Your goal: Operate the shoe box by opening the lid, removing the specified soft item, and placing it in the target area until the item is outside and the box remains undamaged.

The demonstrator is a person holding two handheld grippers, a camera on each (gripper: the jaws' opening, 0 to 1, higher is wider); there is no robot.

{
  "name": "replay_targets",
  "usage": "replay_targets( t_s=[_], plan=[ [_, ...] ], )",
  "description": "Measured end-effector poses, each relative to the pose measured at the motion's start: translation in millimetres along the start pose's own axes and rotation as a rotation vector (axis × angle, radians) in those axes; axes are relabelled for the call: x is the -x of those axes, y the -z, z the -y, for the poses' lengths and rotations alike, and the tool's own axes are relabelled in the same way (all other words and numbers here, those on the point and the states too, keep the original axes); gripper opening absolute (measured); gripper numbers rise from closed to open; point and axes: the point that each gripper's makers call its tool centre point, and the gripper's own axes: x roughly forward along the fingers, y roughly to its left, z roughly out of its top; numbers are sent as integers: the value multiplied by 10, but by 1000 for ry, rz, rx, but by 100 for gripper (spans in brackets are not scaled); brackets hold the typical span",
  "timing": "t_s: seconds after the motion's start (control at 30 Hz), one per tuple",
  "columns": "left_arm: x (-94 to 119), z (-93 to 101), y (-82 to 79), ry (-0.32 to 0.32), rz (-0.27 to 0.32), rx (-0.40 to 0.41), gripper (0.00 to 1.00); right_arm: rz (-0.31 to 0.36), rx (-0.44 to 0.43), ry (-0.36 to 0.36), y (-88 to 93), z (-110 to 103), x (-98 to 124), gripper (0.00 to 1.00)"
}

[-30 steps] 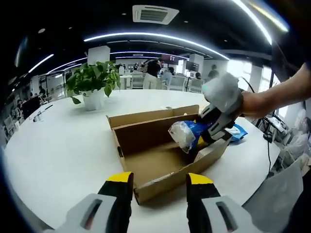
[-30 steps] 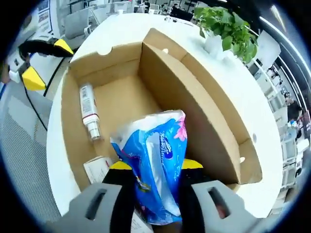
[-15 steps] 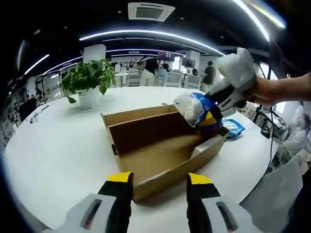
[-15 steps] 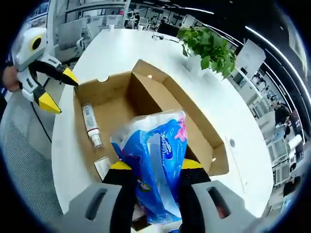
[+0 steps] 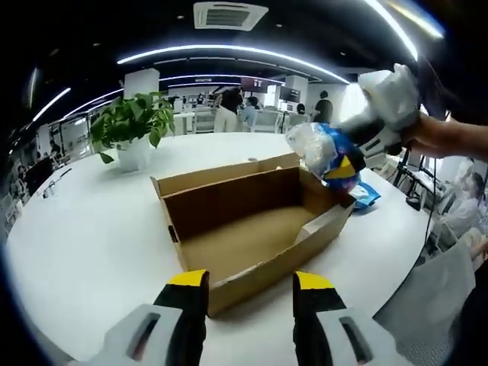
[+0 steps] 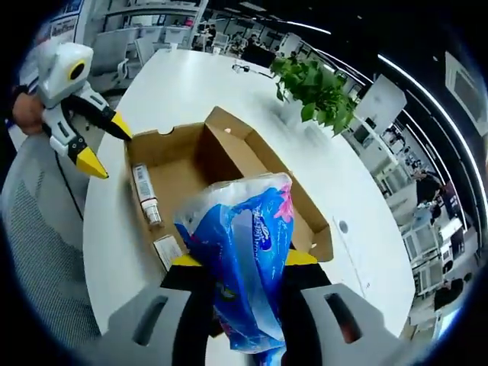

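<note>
Nearest to me, at the table's edge, the left gripper (image 5: 242,284) hangs with its yellow-tipped jaws spread apart and nothing between them, just short of the open brown cardboard shoe box (image 5: 252,229). That box sits on the round white table (image 5: 84,229), its lid folded back flat behind it, so the opening step looks finished and the cardboard shows no tear or crush that I can make out.

Above the box's far right corner, the right gripper (image 6: 236,261) is clamped around the soft blue-and-white plastic packet (image 6: 240,263), holding it up in the air, clear of the box walls. Inside the box a small white bottle with a red label (image 6: 145,194) and a little white card (image 6: 168,250) lie on the bottom.

Just beyond the box on the table lies another blue packet (image 5: 366,195), perhaps marking where things go. So the lift-out seems done; what remains, I'd judge, is carrying the packet aside and setting it down on the table.

Farther off stands a green potted plant (image 5: 130,126) in a white pot.
</note>
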Motion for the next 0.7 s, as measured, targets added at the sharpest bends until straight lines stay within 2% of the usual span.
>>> replay_targets(
  t_s=[0.2,0.43,0.5,0.57,0.7],
  plan=[
    [-6,18,19,7,-11,-6,44,-7,-40,42,207,69,199,29],
    [-6,52,35,11,-26,-24,44,-51,-120,94,714,147,455,29],
    [-15,63,51,14,-35,-28,44,-68,-152,108,929,170,547,29],
    [-31,79,67,18,-44,-39,44,-82,-167,117,1051,181,603,29],
    [-49,84,75,22,-49,-53,46,-121,-242,149,1461,221,767,29]
  ],
)
